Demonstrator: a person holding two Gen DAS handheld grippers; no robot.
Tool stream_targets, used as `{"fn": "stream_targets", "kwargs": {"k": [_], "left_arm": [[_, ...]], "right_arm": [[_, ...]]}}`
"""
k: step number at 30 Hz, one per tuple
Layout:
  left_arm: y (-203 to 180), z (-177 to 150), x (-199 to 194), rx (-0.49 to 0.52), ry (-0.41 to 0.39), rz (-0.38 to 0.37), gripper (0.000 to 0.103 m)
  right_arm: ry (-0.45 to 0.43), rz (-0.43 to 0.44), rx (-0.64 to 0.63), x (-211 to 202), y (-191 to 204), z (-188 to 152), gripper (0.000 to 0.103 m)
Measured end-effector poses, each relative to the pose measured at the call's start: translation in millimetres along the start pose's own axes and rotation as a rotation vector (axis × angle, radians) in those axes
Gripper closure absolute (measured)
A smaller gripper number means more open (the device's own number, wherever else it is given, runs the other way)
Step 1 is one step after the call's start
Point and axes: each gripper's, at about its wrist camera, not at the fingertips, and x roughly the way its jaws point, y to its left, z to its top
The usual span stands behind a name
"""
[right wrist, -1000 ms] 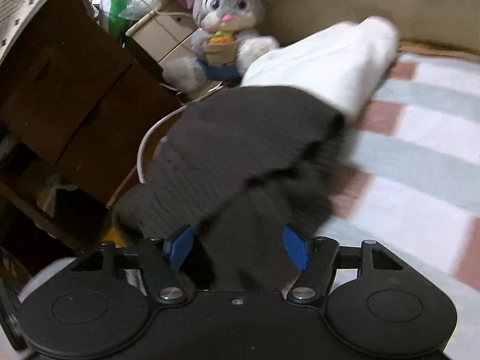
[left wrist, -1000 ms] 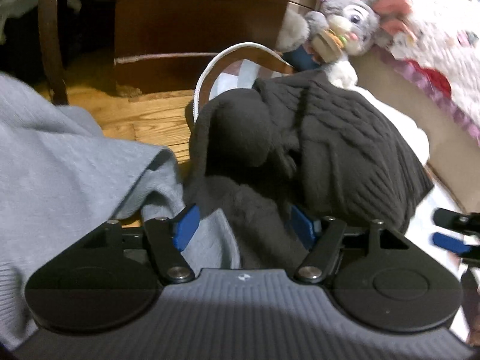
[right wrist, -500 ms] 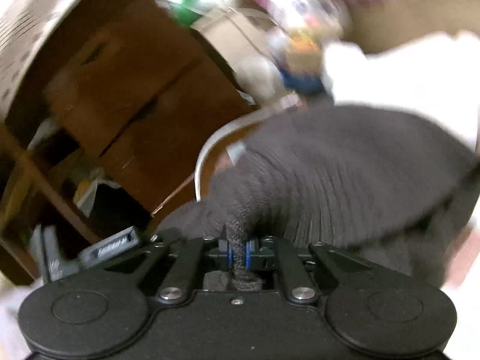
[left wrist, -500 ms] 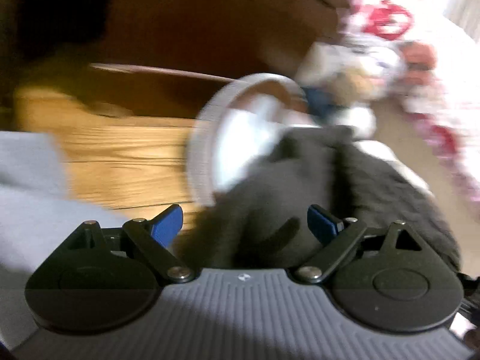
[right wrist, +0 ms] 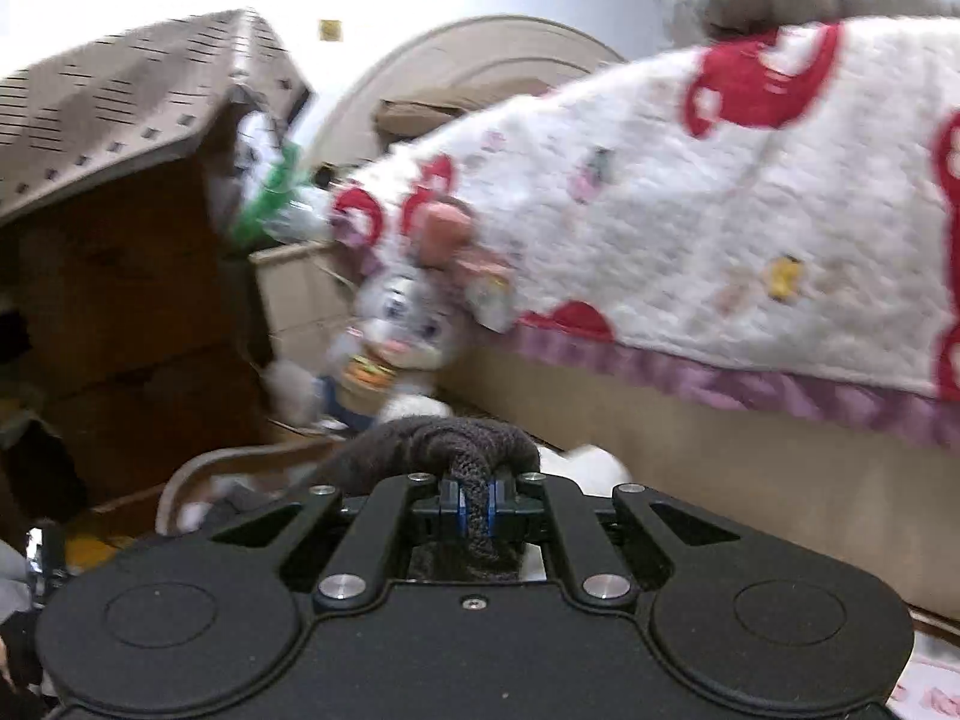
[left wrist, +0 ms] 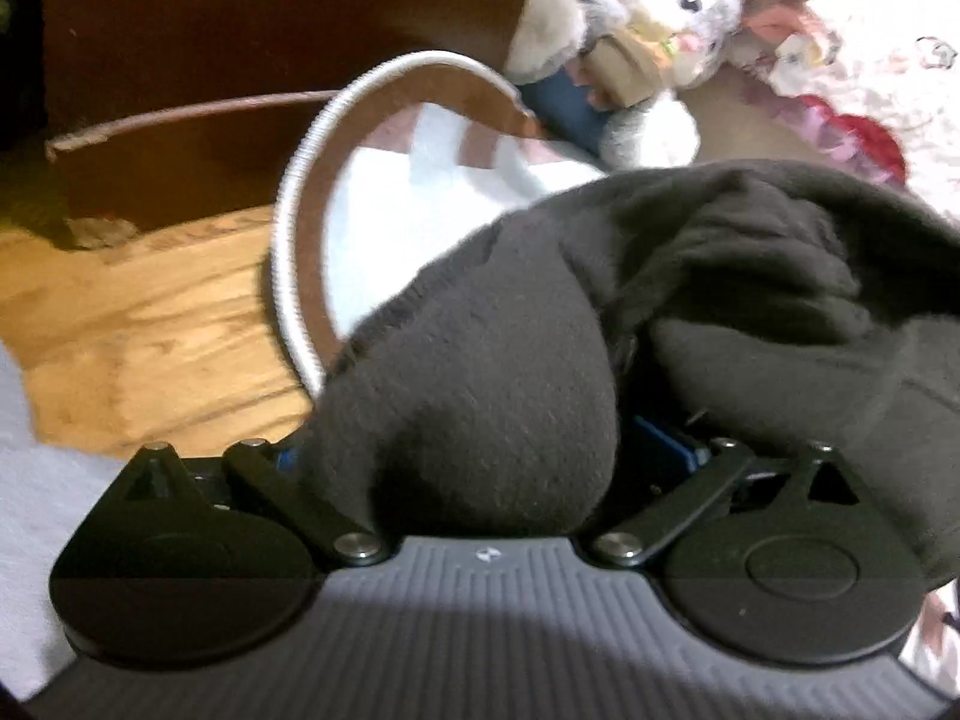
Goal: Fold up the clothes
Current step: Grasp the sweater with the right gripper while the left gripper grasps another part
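Observation:
A dark grey knit sweater (left wrist: pixel 690 276) fills the right half of the left wrist view, and a thick fold of it bulges between my left gripper's (left wrist: pixel 480 462) jaws, which stand wide apart with the blue pads mostly hidden by cloth. My right gripper (right wrist: pixel 474 507) is shut on a twisted bunch of the same dark sweater (right wrist: pixel 444 444) and holds it raised, with the view tilted up toward the bed.
A round basket (left wrist: pixel 300 210) with a white rim holds white laundry on the wood floor (left wrist: pixel 138 336). A grey plush bunny (left wrist: pixel 654 30) sits behind it, seen also in the right wrist view (right wrist: pixel 396 318). A red-and-white quilt (right wrist: pixel 720 210) hangs over the bed. Brown cardboard boxes (right wrist: pixel 120 300) stand left.
My right gripper closed on the dark sweater and lifted it, tilting upward. My left gripper moved off the grey garment and in under the dark sweater, jaws still apart.

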Motion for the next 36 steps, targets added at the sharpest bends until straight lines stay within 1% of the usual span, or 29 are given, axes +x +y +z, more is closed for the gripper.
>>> {"fn": "stream_targets", "kwargs": {"k": [1, 2, 3, 4, 6, 8, 9, 10, 12, 13, 16, 19, 24, 26, 28, 31, 34, 36], "left_arm": [[-1.9, 0.0, 3.8, 0.007, 0.021, 0.027, 0.047], [-4.8, 1.1, 6.7, 0.019, 0.044, 0.08, 0.054], [-8.1, 2.9, 5.2, 0.03, 0.042, 0.106, 0.077], [-11.3, 6.2, -1.5, 0.034, 0.019, 0.114, 0.085], [-16.5, 14.4, -16.3, 0.033, -0.021, 0.156, 0.088], [-20.7, 23.3, -35.4, 0.04, -0.074, 0.192, 0.089], [-22.6, 28.3, -47.1, 0.044, -0.101, 0.207, 0.09], [-23.4, 33.5, -59.4, 0.042, -0.128, 0.203, 0.09], [-23.1, 43.0, -84.1, 0.029, -0.178, 0.159, 0.09], [-26.9, 45.9, -93.9, 0.035, -0.193, 0.147, 0.09], [-47.3, 53.2, -120.7, 0.084, -0.224, 0.134, 0.091], [-67.8, 60.5, -147.6, 0.132, -0.255, 0.121, 0.092], [-126.2, 64.7, -191.7, 0.234, -0.317, 0.039, 0.092], [-149.9, 62.9, -213.0, 0.256, -0.346, 0.0, 0.092], [-172.8, 59.5, -235.6, 0.277, -0.38, -0.039, 0.092], [-199.7, 46.7, -269.1, 0.3, -0.453, -0.071, 0.092], [-215.7, 37.0, -298.7, 0.271, -0.5, -0.125, 0.092], [-221.7, 33.9, -311.2, 0.251, -0.515, -0.164, 0.092]], "right_arm": [[0.007, 0.0, 0.023, -4.0, -6.0, -4.2, 0.095], [0.014, 0.0, 0.046, -7.9, -11.9, -8.3, 0.095], [0.022, -0.004, 0.058, -10.8, -16.0, -11.8, 0.095], [0.033, -0.015, 0.051, -11.8, -16.5, -13.9, 0.095], [0.039, -0.022, 0.06, -19.1, -18.7, -14.6, 0.096], [0.025, -0.015, 0.101, -31.1, -24.8, -7.9, 0.096], [0.018, -0.012, 0.122, -37.0, -29.2, -2.8, 0.096], [0.01, -0.011, 0.144, -42.7, -36.1, 5.5, 0.096], [-0.004, -0.021, 0.165, -53.0, -50.6, 24.8, 0.096], [-0.011, -0.038, 0.149, -61.7, -57.7, 33.2, 0.096], [-0.022, -0.098, 0.097, -89.2, -75.8, 54.4, 0.096], [-0.017, -0.132, 0.121, -125.1, -97.3, 72.6, 0.096], [-0.005, -0.223, 0.139, -196.9, -121.0, 100.0, 0.096], [-0.015, -0.27, 0.131, -230.6, -126.7, 108.7, 0.096], [-0.028, -0.297, 0.115, -266.3, -129.2, 112.4, 0.096], [-0.028, -0.322, 0.09, -316.1, -131.4, 110.6, 0.096], [-0.025, -0.348, 0.092, -358.5, -136.4, 101.3, 0.096], [-0.034, -0.359, 0.106, -382.3, -141.7, 90.7, 0.096]]}}
